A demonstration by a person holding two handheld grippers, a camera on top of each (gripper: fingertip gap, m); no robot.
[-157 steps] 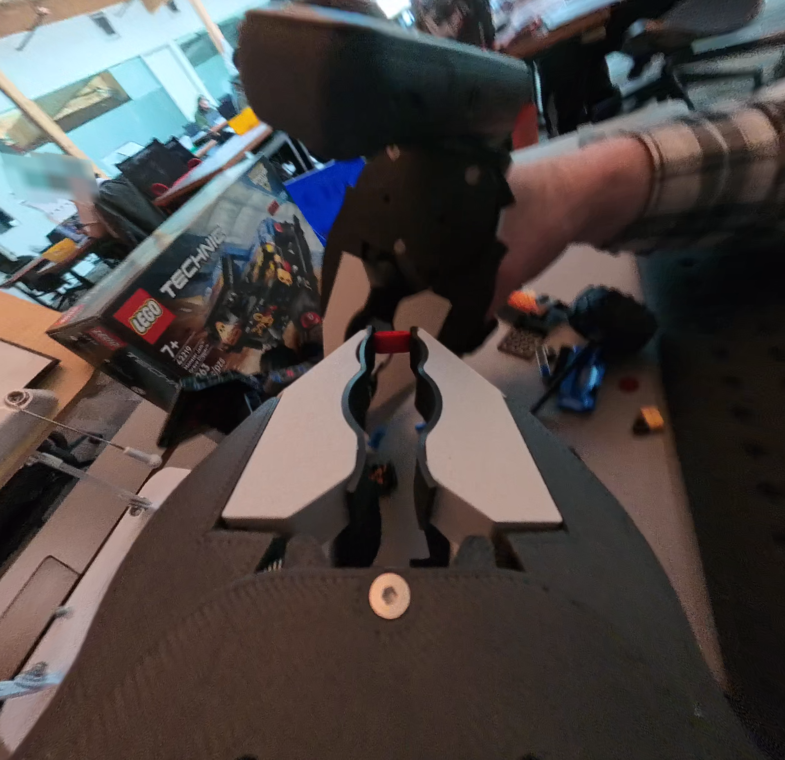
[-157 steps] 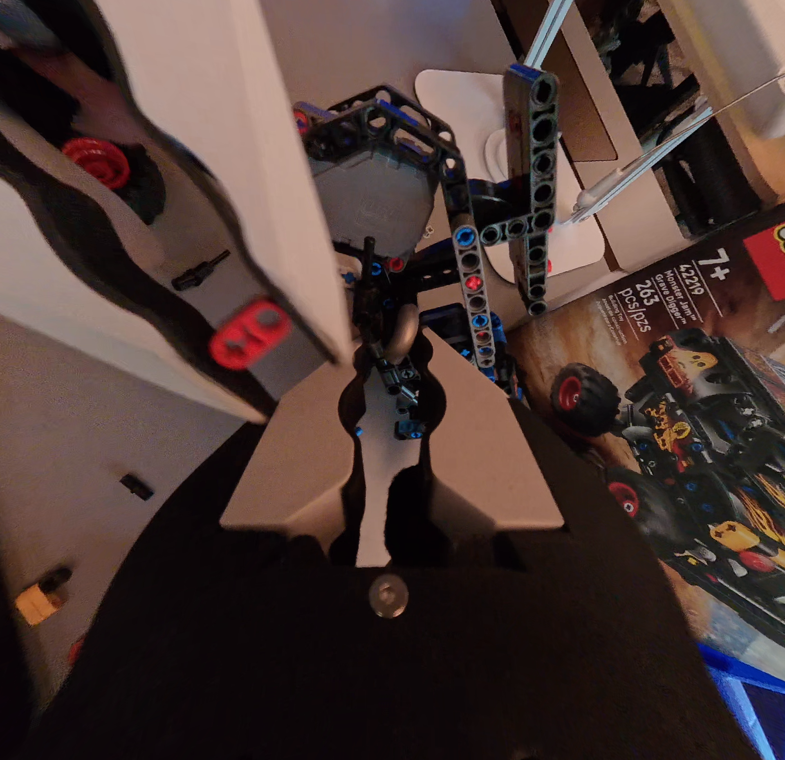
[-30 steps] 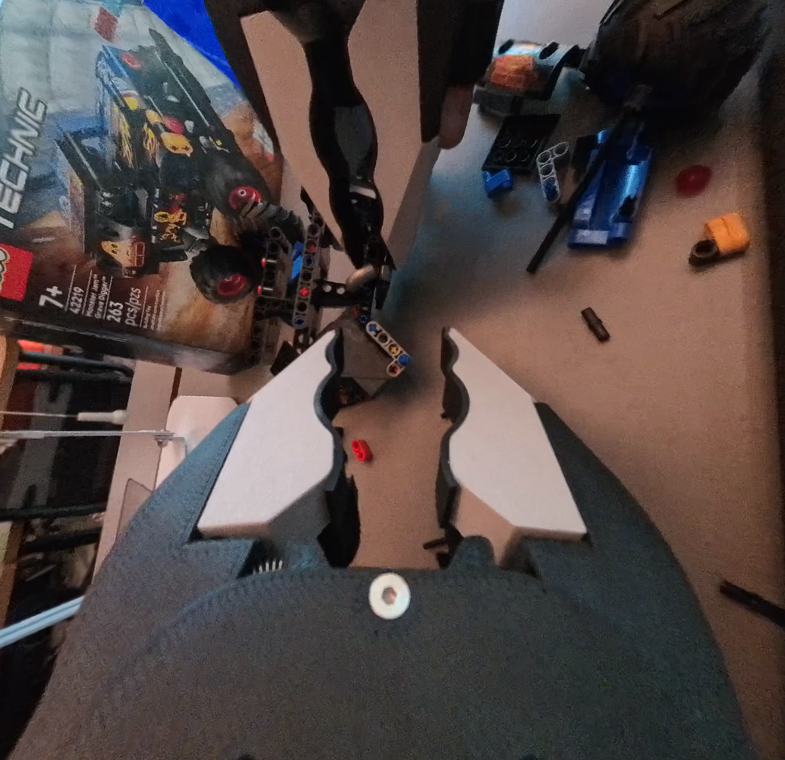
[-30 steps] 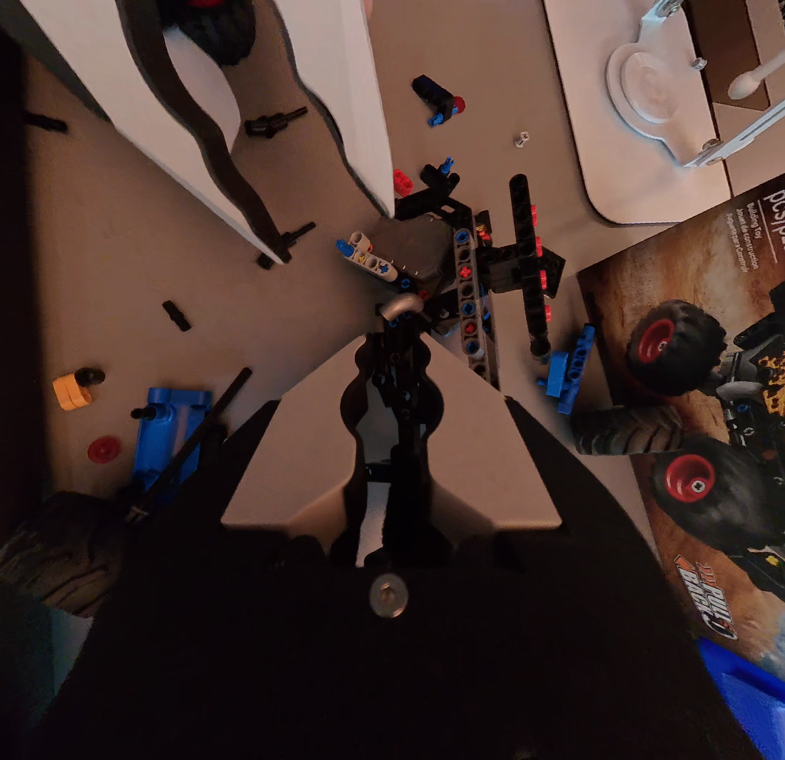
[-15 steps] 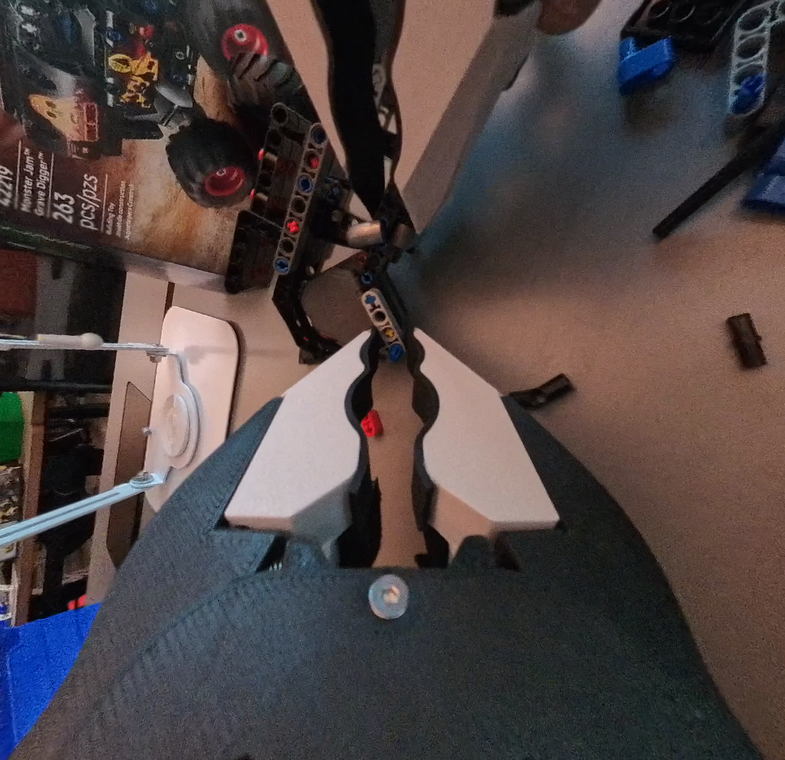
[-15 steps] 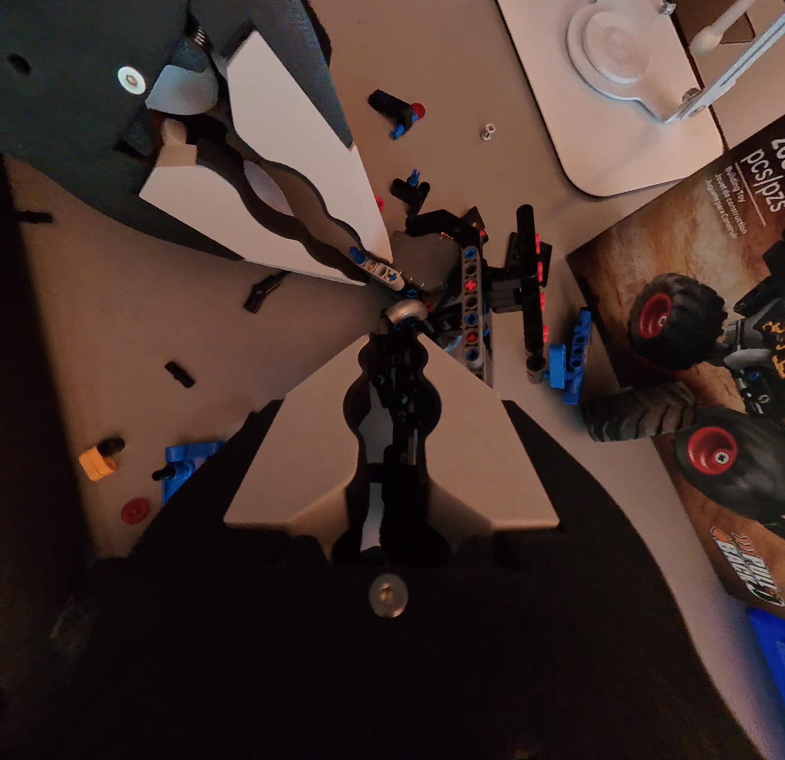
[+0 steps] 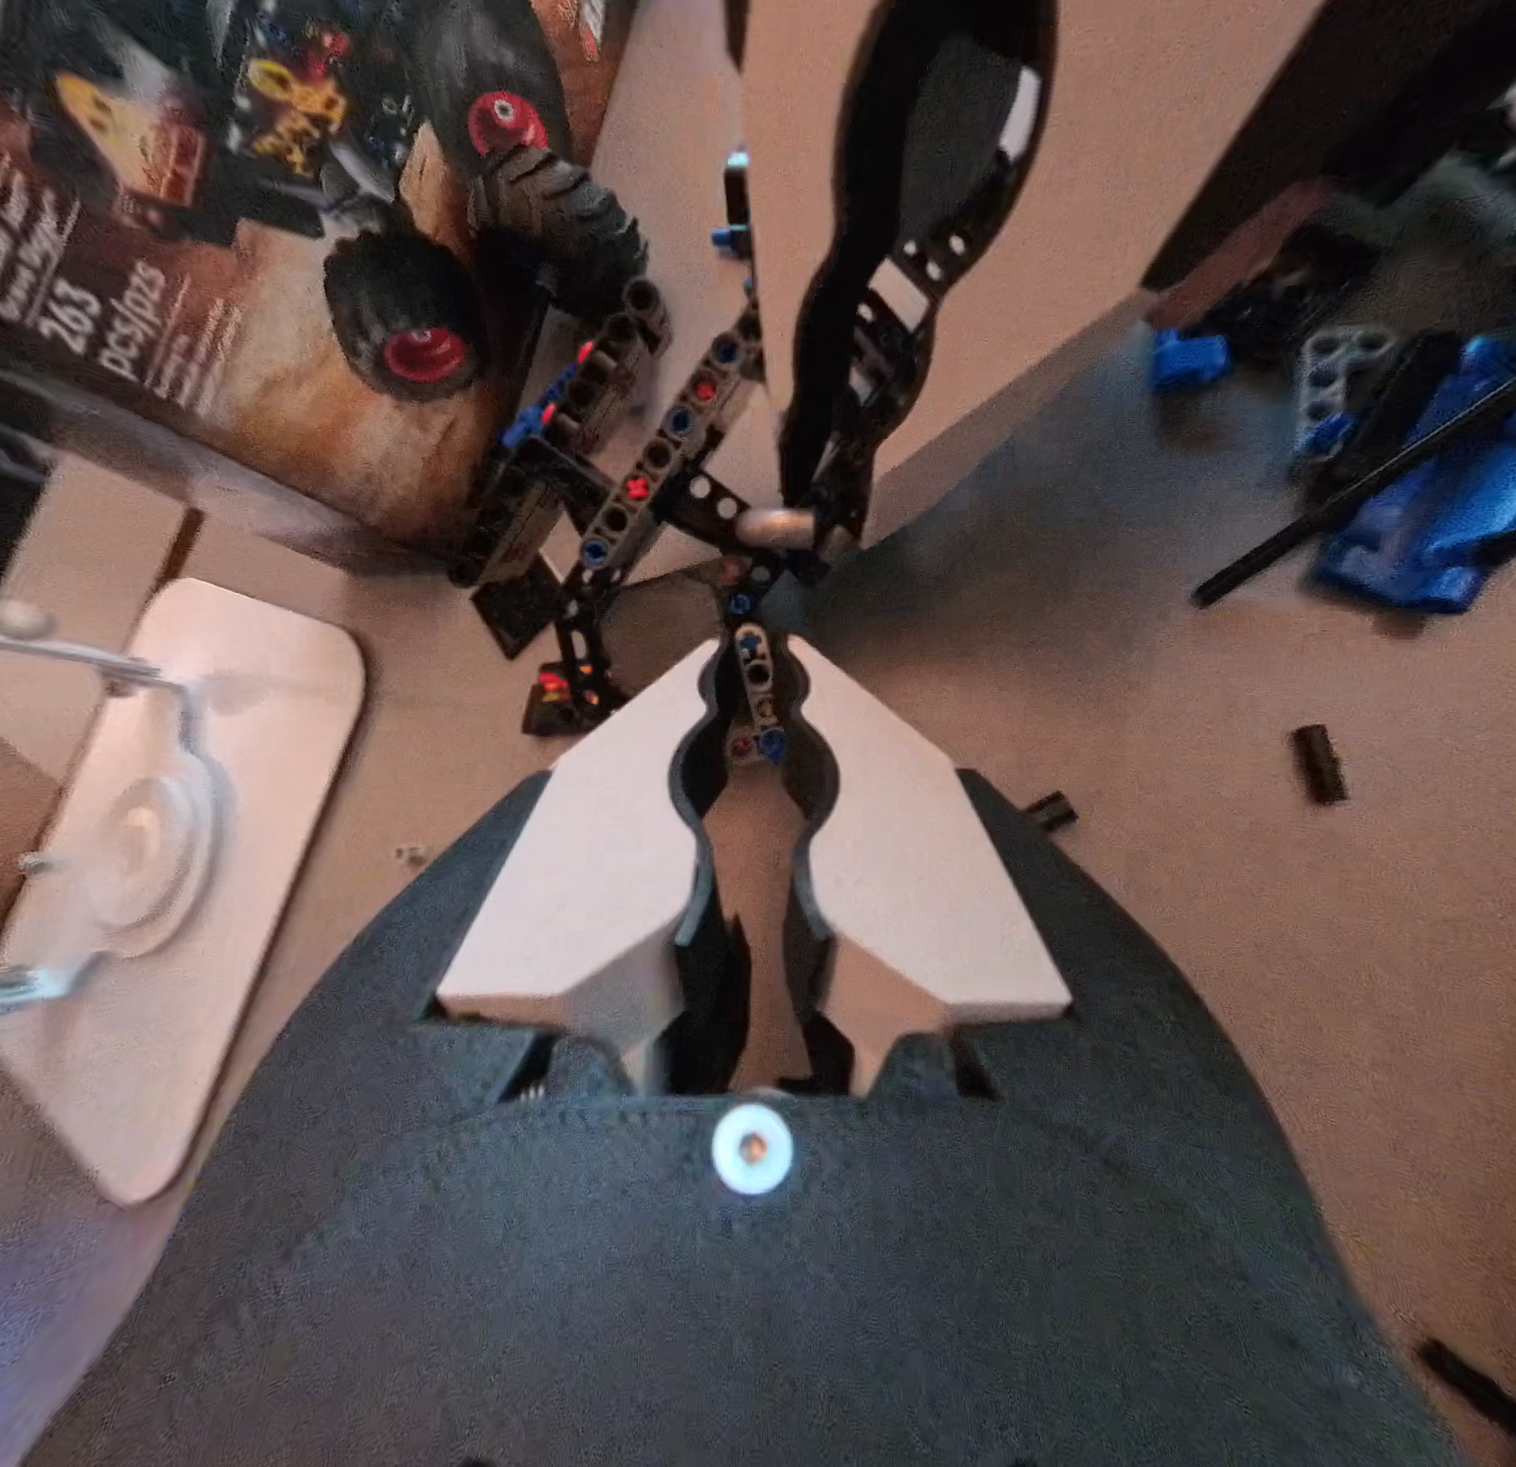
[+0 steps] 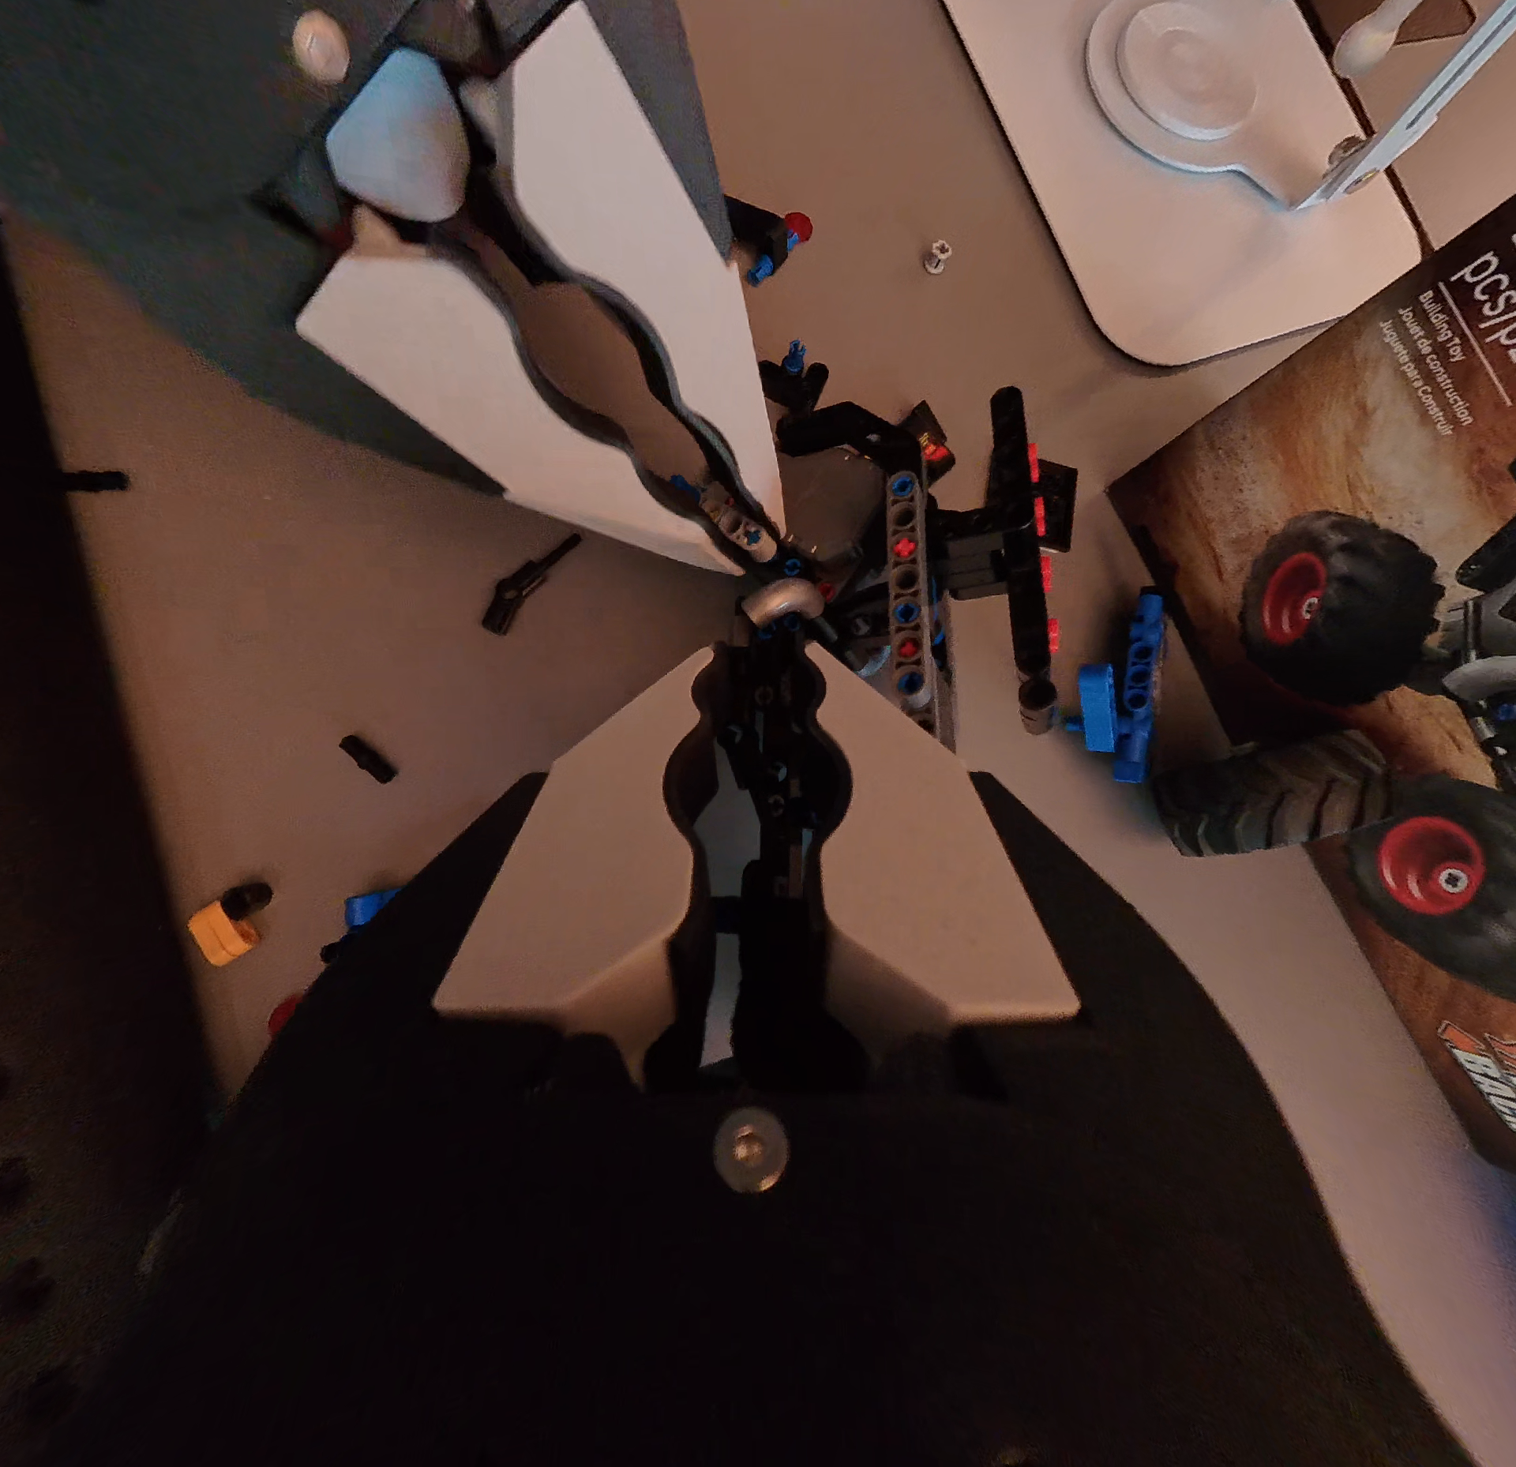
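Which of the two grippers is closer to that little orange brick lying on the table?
Right. The right gripper sits just right of the orange brick; the left gripper, shut on a small grey beam, is farther up.

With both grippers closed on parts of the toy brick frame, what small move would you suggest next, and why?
Probably a short push of the left gripper toward the right gripper. Its jaws pinch the small grey beam, whose far end sits at the black frame beside the silver curved piece, while the right jaws hold the frame's black arm. The beam does not look fully seated, though the joint is partly hidden.
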